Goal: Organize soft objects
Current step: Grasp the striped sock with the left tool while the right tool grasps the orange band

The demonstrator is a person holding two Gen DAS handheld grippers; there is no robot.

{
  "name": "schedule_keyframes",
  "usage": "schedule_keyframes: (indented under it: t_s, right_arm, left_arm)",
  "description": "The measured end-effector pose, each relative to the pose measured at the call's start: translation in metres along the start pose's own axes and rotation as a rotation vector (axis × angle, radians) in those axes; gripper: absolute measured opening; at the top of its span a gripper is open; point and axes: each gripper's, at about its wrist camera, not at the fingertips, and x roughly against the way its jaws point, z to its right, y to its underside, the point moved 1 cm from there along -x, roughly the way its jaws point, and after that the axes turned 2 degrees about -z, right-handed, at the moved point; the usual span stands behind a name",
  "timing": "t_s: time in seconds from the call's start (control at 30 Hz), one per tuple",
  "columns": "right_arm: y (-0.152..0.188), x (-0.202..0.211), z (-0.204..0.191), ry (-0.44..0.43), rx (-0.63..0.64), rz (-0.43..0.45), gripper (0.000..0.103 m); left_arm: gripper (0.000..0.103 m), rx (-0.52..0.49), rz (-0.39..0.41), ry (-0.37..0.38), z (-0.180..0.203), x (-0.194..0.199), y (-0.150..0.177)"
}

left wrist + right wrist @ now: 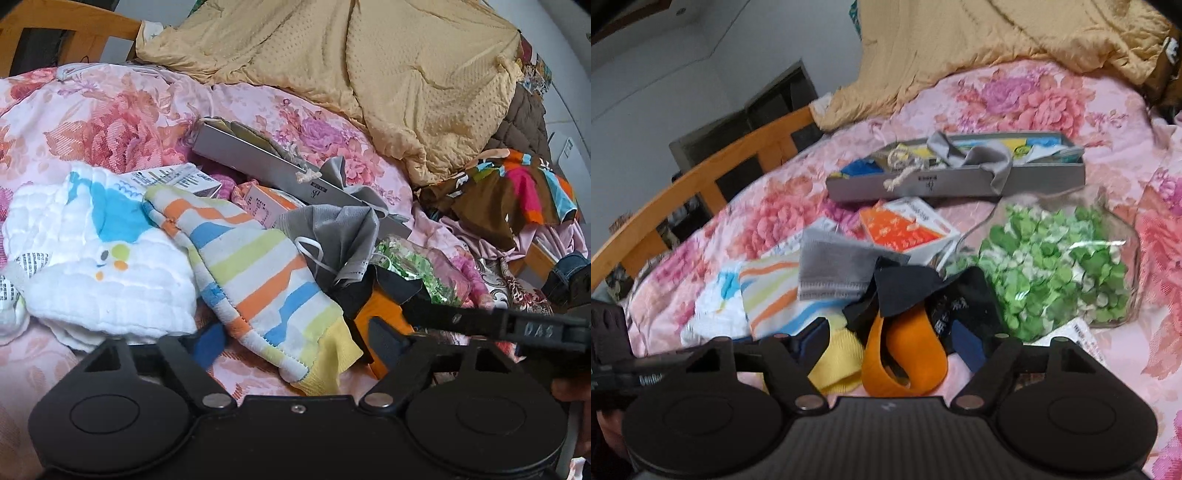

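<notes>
**2 grippers bracket the cloth pile on the bed**

The left gripper has its jaws apart, straddling the yellow-cuffed end of the striped cloth. Its fingers sit either side of the fabric and I cannot see them pressing it, so I read it as released, lined up for a pinch rather than holding. The cuff is the nearest free edge, which probably explains the approach.

The right gripper is likewise spread. Between its fingers lie the orange strap and the yellow cuff, neither visibly squeezed. This view is slightly blurred, so contact cannot be ruled out.

Outward, the soft things lie heaped in a loose overlap: the white muslin cloth beside the stripes, a grey mesh piece draped over them, black fabric over the strap. That overlap likely means 1 piece must be lifted clear before the others.

Beyond stands the long grey box, already holding coloured items and a grey cloth hung over its wall; it looks like the destination. Small cartons and a clear bag of green leaves lie between, on the floral bedspread.
</notes>
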Motion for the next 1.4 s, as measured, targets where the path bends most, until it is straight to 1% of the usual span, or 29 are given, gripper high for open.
schedule_keyframes:
  t_s: [0.13, 0.23, 0.33, 0.4, 0.43, 0.47, 0.5, 0.53, 0.57, 0.63, 0.73, 0.83, 0.93, 1.0, 1.1, 1.13, 1.2, 1.3, 1.33, 1.4]
  right_arm:
    - [0.006, -0.006, -0.006, 0.034, 0.013, -0.009, 0.079]
    - [0.009, -0.011, -0.007, 0.072, 0.020, -0.008, 0.079]
    - [0.012, -0.015, -0.008, 0.065, 0.009, -0.021, 0.079]
    - [0.013, -0.017, -0.010, 0.056, 0.024, -0.033, 0.076]
    - [0.014, -0.017, -0.012, 0.058, 0.033, -0.036, 0.073]
    - [0.013, -0.017, -0.014, 0.068, 0.046, -0.034, 0.065]
    - [0.013, -0.017, -0.015, 0.077, 0.053, -0.031, 0.060]
    - [0.012, -0.015, -0.015, 0.082, 0.050, -0.027, 0.052]
    - [0.011, -0.013, -0.014, 0.075, 0.038, -0.022, 0.049]
    - [0.009, -0.010, -0.012, 0.050, 0.014, -0.011, 0.043]
    - [0.008, -0.010, -0.015, 0.038, 0.026, -0.014, 0.041]
    - [0.009, -0.013, -0.017, 0.013, 0.034, -0.025, 0.041]
    - [0.009, -0.018, -0.018, 0.001, 0.028, -0.042, 0.043]
    - [0.012, -0.024, -0.017, 0.009, 0.023, -0.057, 0.046]
    - [0.015, -0.030, -0.018, 0.017, 0.027, -0.078, 0.046]
    - [0.015, -0.031, -0.019, 0.022, 0.031, -0.079, 0.046]
    - [0.015, -0.030, -0.020, 0.029, 0.030, -0.076, 0.046]
    - [0.016, -0.031, -0.023, 0.050, 0.029, -0.079, 0.040]
    - [0.016, -0.031, -0.024, 0.061, 0.030, -0.080, 0.037]
    - [0.019, -0.032, -0.029, 0.081, 0.037, -0.075, 0.035]
  left_arm:
    - [0.063, -0.009, 0.025, 0.003, 0.001, 0.003, 0.000]
    - [0.061, -0.020, 0.022, 0.002, 0.002, 0.002, 0.000]
    - [0.061, -0.026, 0.000, -0.001, 0.003, -0.002, 0.001]
    - [0.061, -0.024, 0.001, -0.004, 0.002, -0.003, 0.001]
    - [0.060, -0.022, 0.002, -0.003, 0.002, -0.002, 0.001]
    - [0.058, -0.022, 0.004, -0.004, 0.001, -0.002, 0.001]
    - [0.054, -0.023, 0.006, -0.009, 0.001, -0.002, 0.001]
    - [0.049, -0.024, 0.006, -0.013, 0.001, -0.002, 0.001]
    - [0.046, -0.025, 0.007, -0.015, 0.001, -0.002, 0.001]
    - [0.038, -0.031, 0.013, -0.019, 0.001, -0.001, 0.001]
    - [0.032, -0.043, 0.026, -0.019, 0.004, 0.002, 0.002]
    - [0.030, -0.054, 0.034, -0.014, 0.006, 0.003, 0.002]
    - [0.030, -0.058, 0.023, -0.014, 0.006, 0.002, 0.001]
    - [0.031, -0.055, 0.021, -0.015, 0.006, 0.001, 0.002]
    - [0.033, -0.050, 0.015, -0.017, 0.005, 0.000, 0.002]
    - [0.035, -0.048, 0.013, -0.017, 0.004, -0.001, 0.002]
    - [0.035, -0.048, 0.012, -0.019, 0.004, -0.002, 0.002]
    - [0.035, -0.054, 0.014, -0.022, 0.004, -0.002, 0.002]
    - [0.034, -0.062, 0.013, -0.028, 0.005, -0.003, 0.003]
    - [0.032, -0.081, 0.012, -0.038, 0.007, -0.004, 0.004]
